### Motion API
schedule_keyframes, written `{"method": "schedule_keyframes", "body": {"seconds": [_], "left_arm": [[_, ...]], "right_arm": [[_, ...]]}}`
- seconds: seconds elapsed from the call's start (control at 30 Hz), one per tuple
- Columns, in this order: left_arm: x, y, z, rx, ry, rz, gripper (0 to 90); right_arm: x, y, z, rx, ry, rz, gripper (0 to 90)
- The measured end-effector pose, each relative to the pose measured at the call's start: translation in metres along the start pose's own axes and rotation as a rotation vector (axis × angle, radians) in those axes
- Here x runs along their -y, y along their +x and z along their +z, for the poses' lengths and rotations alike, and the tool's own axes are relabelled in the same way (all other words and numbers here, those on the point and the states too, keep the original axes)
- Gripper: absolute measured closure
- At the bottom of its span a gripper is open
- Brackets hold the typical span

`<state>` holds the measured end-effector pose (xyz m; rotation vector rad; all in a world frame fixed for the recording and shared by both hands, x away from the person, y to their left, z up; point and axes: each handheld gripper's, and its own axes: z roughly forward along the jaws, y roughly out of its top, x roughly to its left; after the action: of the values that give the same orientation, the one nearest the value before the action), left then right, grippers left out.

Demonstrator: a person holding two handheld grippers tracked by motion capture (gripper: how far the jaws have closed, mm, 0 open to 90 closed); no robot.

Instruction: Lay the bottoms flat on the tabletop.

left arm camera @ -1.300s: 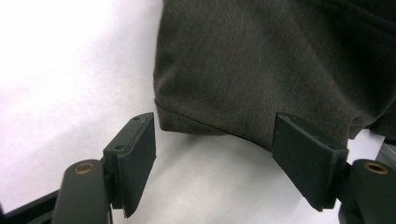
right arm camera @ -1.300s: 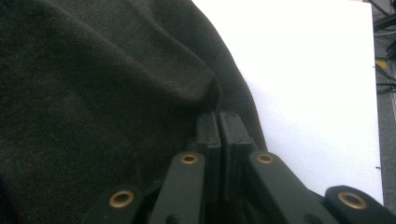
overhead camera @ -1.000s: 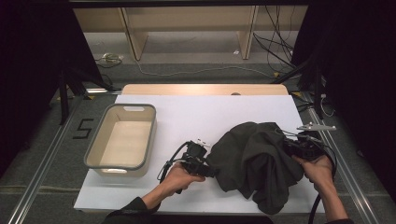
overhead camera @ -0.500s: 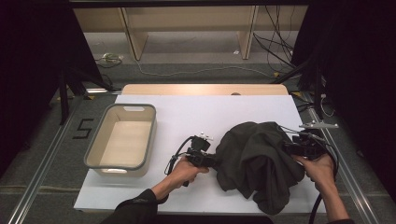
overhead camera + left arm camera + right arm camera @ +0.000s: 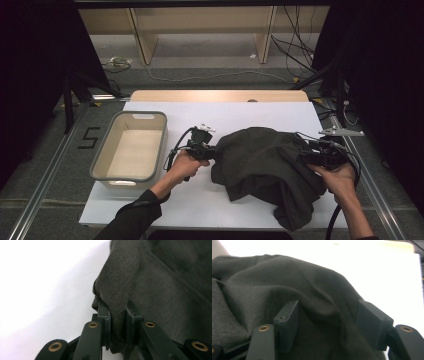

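My left gripper's (image 5: pixel 117 327) pads have just been closing and now pinch a fold of the dark cloth (image 5: pixel 265 165), heaped right of the tub (image 5: pixel 129 150); my right gripper (image 5: pixel 332 327) has been opening, jaws wide, cloth loose between. I'd lift slowly, keeping the pinch deep.

Both black grippers, the left gripper (image 5: pixel 212 151) and right gripper (image 5: pixel 306 159), carry flat rectangular pads on linkage arms with brass-ringed pivot holes, trail black cables, and the person's left arm wears a dark sleeve (image 5: pixel 131 218).
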<state>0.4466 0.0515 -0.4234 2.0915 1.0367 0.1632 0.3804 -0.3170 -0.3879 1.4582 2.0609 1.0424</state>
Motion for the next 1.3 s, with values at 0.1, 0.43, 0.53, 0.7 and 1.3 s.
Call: {"method": "schedule_keyframes", "body": {"seconds": [0.1, 0.43, 0.53, 0.7, 1.3], "left_arm": [[-0.007, 0.008, -0.001, -0.041, -0.009, 0.009, 77.4], [-0.008, 0.028, 0.0, -0.071, -0.042, -0.054, 70.2], [-0.007, 0.032, -0.006, -0.067, -0.035, -0.088, 59.4], [-0.002, 0.033, -0.023, -0.068, -0.022, -0.132, 42.7], [0.063, -0.007, -0.03, -0.009, 0.084, -0.139, 29.5]], "right_arm": [[-0.001, 0.009, 0.003, -0.028, 0.011, -0.014, 36.1], [0.007, 0.03, 0.015, -0.063, 0.069, -0.062, 35.9], [0.008, 0.028, 0.016, -0.061, 0.074, -0.056, 35.9], [0.012, 0.022, 0.016, -0.05, 0.079, -0.047, 35.8], [0.014, 0.022, 0.018, -0.039, 0.083, -0.044, 35.7]]}}
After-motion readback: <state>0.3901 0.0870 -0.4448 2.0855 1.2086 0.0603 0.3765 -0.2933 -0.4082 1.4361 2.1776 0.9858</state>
